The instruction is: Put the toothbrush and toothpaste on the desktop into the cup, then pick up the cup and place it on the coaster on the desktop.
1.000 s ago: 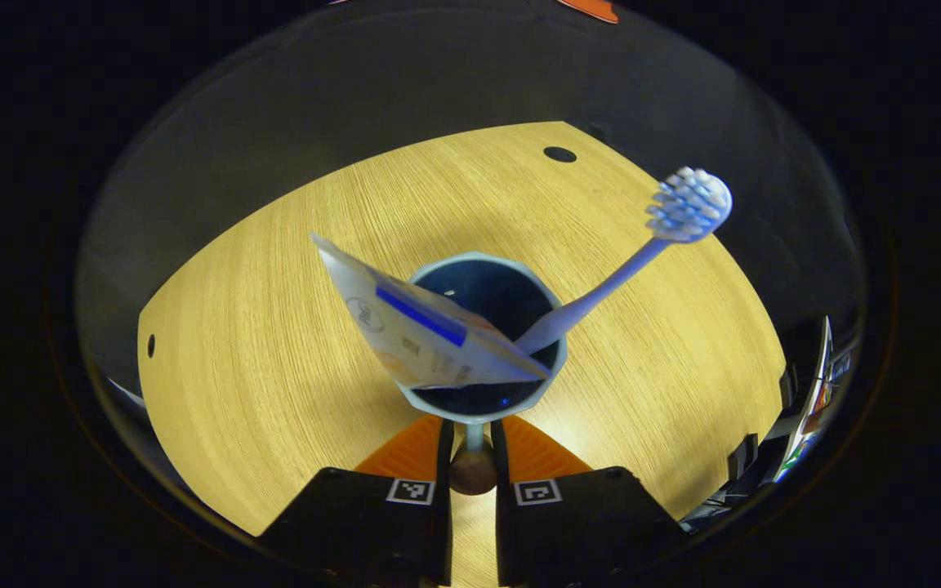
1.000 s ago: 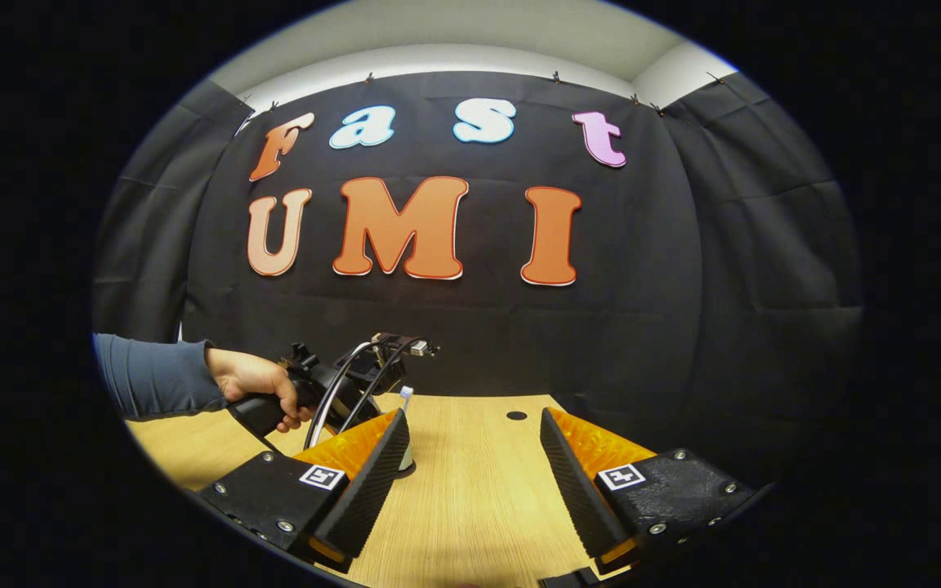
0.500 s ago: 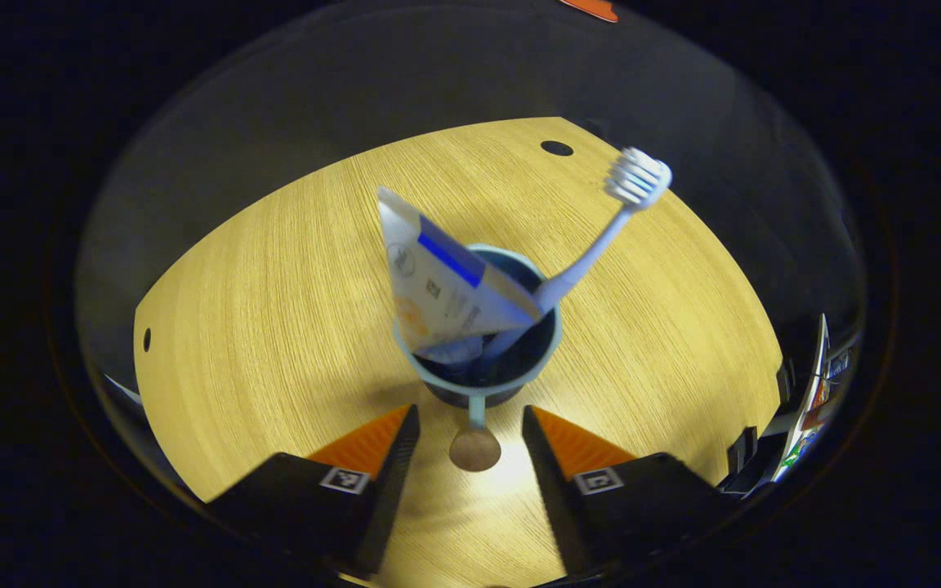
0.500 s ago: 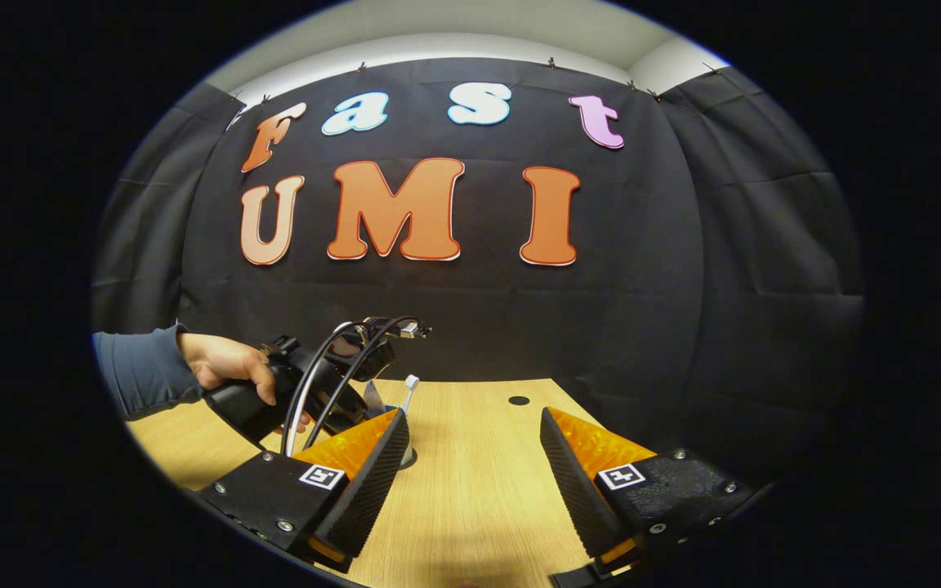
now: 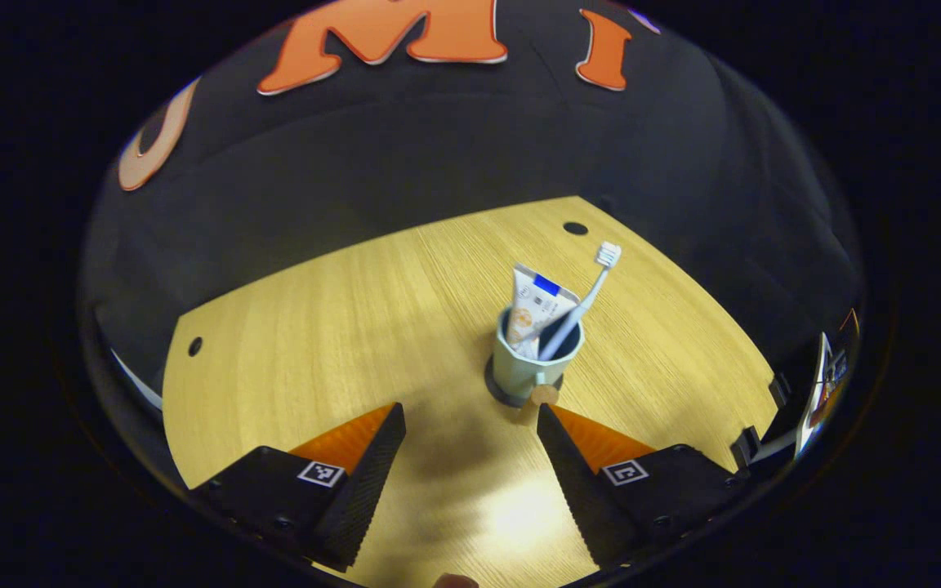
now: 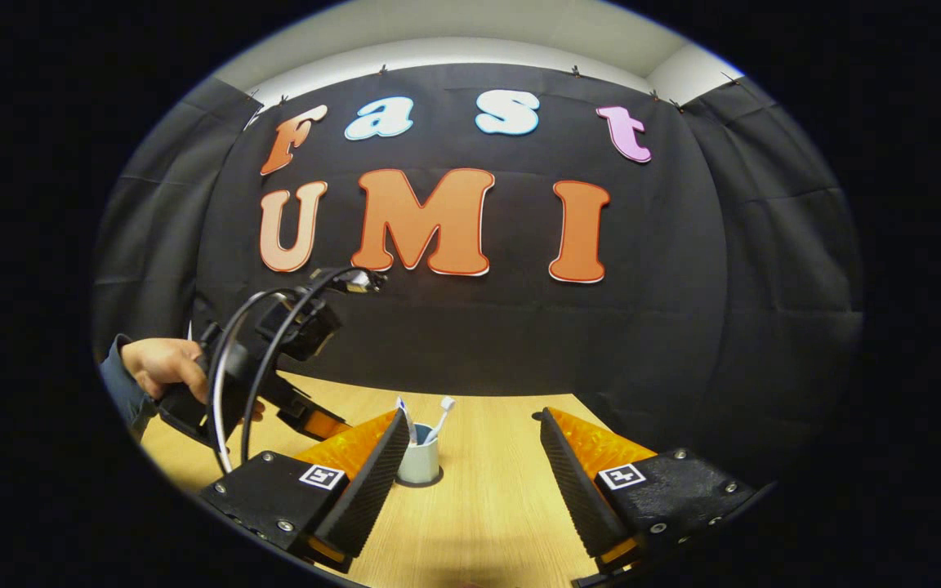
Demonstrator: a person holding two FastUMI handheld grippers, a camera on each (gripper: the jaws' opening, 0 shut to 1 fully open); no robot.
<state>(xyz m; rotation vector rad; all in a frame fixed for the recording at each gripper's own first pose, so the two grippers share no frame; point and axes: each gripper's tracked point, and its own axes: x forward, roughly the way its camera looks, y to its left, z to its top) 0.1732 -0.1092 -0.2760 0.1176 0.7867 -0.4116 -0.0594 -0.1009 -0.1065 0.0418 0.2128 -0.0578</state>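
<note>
Right of centre in the left gripper view, the cup (image 5: 534, 365) stands upright on a dark round coaster (image 5: 497, 392) on the wooden desktop (image 5: 315, 327), with the toothpaste (image 5: 534, 304) and the toothbrush (image 5: 581, 304) leaning inside it, brush head up. The left gripper (image 5: 470, 441) is in the lower part of the frame, its two fingers wide apart and clear of the cup, holding nothing. In the right gripper view the cup (image 6: 420, 459) appears low and left of centre, just beside the left finger of the right gripper (image 6: 470, 457), which is also spread and empty. At the left edge a hand (image 6: 162, 369) holds the other gripper above the desktop. I judge that the last step, placing the cup on the coaster, is done; the next move asks only for both grippers to draw away without knocking the cup.
</note>
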